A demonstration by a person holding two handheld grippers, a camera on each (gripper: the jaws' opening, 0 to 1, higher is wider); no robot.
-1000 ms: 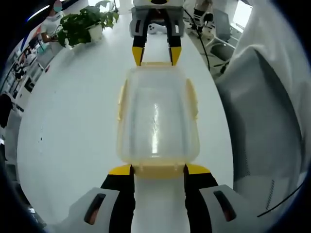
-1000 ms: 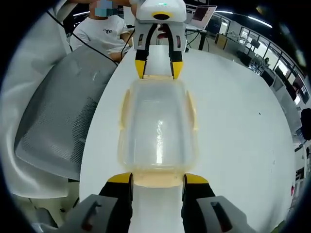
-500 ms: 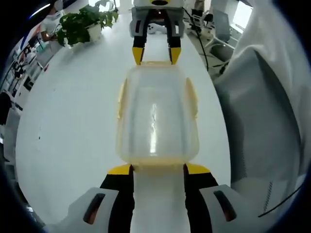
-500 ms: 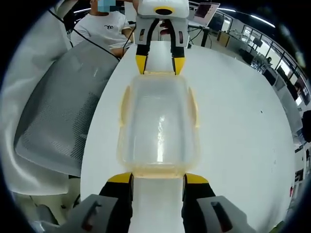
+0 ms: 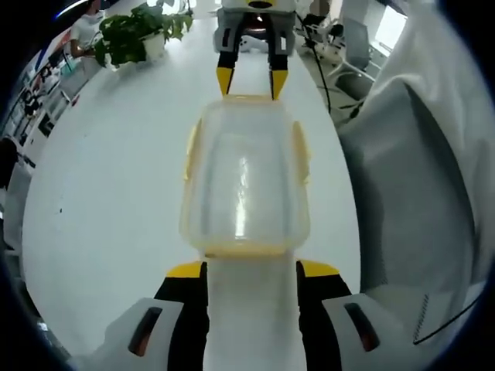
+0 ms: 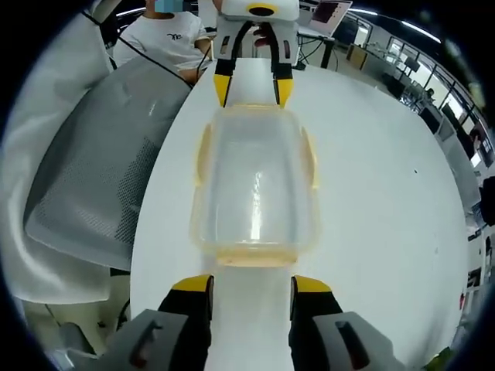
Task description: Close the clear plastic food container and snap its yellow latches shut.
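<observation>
We hold both tools open, the left tool (image 5: 251,270) and right tool (image 6: 251,282) at opposite ends of the container (image 5: 245,179) on the counter (image 5: 108,170).

You have a clear, frosty container (image 5: 246,178) with yellow latches (image 5: 188,149) along its sides, sitting on a plain white table (image 5: 108,170). Your left gripper (image 5: 251,272) and right gripper (image 6: 251,284) are black and grey with yellow tips. A green plant (image 5: 131,35) stands in a white pot at the far left.

A long white table (image 5: 100,193), a potted plant (image 5: 128,39), grey mesh chair (image 6: 100,185) alongside.
</observation>
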